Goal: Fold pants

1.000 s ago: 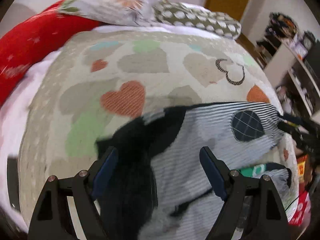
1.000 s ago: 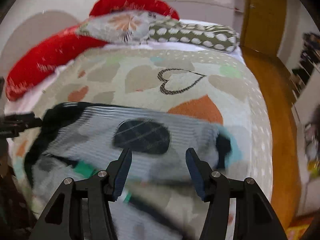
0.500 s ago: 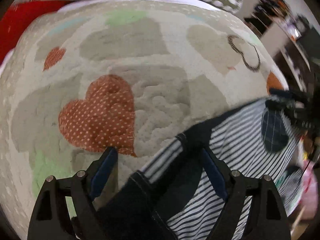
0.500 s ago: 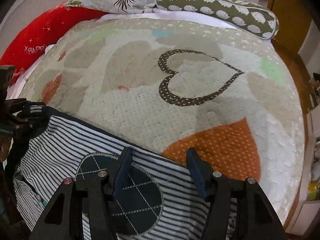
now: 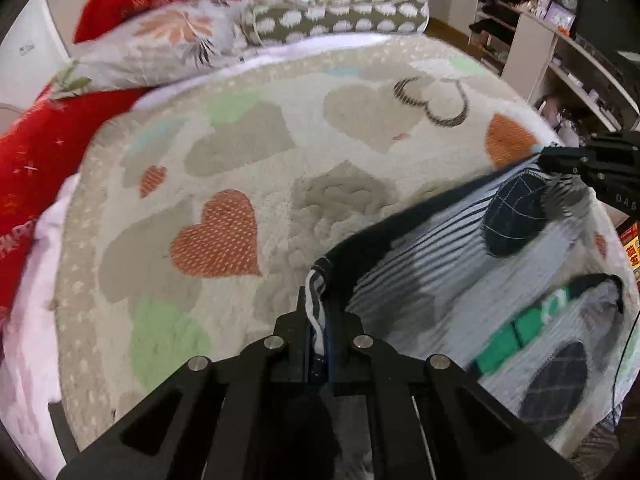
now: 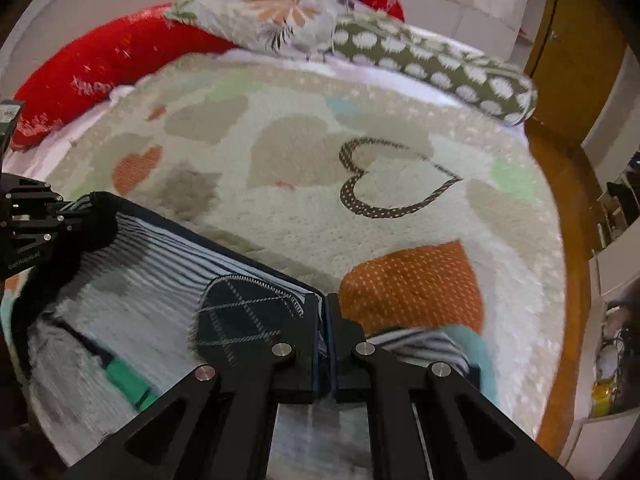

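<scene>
left gripper (image 5: 318, 312) clamped on dark edge of navy-and-white striped cotton pants (image 5: 460, 280) | right gripper (image 6: 324, 320) clenched on same edge, jaws just closed | pants on cream heart-patterned quilt (image 6: 300, 208) | fold barely begun, probably | right view alone shows wooden floor (image 6: 568, 240)

Left gripper (image 5: 319, 320): sitting at bottom centre of its own view, jaws having just closed, pinching striped cloth.
Right gripper (image 6: 324, 320): sitting at bottom centre of its view, jaws just closed, clamping the cloth's edge.
</scene>
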Demonstrator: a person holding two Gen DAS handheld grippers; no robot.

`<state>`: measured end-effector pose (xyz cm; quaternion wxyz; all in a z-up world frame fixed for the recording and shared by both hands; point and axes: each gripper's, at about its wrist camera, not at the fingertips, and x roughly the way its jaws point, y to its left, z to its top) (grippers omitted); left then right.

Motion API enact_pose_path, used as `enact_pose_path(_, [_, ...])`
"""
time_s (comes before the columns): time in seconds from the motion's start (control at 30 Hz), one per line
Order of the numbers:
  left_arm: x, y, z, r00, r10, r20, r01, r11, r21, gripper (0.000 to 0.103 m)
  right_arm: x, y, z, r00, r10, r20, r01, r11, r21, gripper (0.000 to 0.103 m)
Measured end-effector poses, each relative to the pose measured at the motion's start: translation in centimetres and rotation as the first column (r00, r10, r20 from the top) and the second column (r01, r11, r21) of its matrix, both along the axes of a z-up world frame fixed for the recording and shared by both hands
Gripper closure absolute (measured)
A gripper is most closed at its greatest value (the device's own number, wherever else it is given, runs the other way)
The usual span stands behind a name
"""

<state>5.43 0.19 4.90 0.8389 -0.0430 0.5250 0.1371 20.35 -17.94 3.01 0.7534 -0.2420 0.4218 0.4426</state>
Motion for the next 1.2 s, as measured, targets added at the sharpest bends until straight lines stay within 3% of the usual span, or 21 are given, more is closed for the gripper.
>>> enact_pose_path(0.17, [-4.3, -3.0, 2.9, 0.997, 0.003, 0.076, -0.005, 1.000, 0.028, 0.098, -4.4, -4.2, 2.8, 1.000, -0.015, 0.024, 0.014, 0.997, 0.070, 0.099])
enact_pose_path(0.37, [-10.6, -7.2, 3.5, 0.989, 0.010, 0.145, -0.022, 0.996, 0.081, 0.098, -10.5, -8.8, 2.7, 1.000, -0.021, -0.009, 0.022, 0.991, 0.135, 0.099])
enact_pose_path(0.53, [-14.5, -9.2, 1.6, 0.988, 0.040, 0.151, -0.054, 0.994, 0.095, 0.098, -14.8, -11.6, 0.4, 0.997, -0.020, -0.074, 0.032, 0.987, 0.158, 0.099])
enact_pose_path(0.7, [-16.6, -10.0, -2.2, 0.993, 0.094, 0.078, -0.103, 0.987, 0.122, 0.095, -17.3, -13.3, -2.2, 0.989, -0.044, -0.141, 0.068, 0.984, 0.167, 0.099])
enact_pose_path(0.87, [-19.4, -9.7, -3.6, 0.989, 0.136, 0.059, -0.138, 0.990, 0.034, 0.076, -19.5, -15.1, -3.7, 0.984, -0.082, -0.160, 0.107, 0.983, 0.151, 0.095])
enact_pose_path(0.97, [-22.2, -9.1, -2.3, 0.974, 0.205, 0.098, -0.205, 0.979, -0.013, 0.062, -19.6, -17.6, -3.4, 0.974, -0.126, -0.186, 0.160, 0.970, 0.180, 0.095])
enact_pose_path(1.03, [-23.5, -8.9, -1.0, 0.960, 0.241, 0.142, -0.237, 0.971, -0.042, 0.061, -19.6, -19.6, -2.8, 0.969, -0.169, -0.183, 0.207, 0.954, 0.217, 0.095])
enact_pose_path(1.1, [-24.0, -8.5, 0.3, 0.947, 0.260, 0.191, -0.246, 0.965, -0.093, 0.052, -18.8, -21.4, -2.0, 0.958, -0.223, -0.181, 0.264, 0.931, 0.251, 0.094])
enact_pose_path(1.2, [-22.9, -7.7, 1.4, 0.921, 0.306, 0.241, -0.281, 0.951, -0.133, 0.042, -16.5, -23.3, -1.0, 0.926, -0.332, -0.179, 0.372, 0.881, 0.292, 0.078])
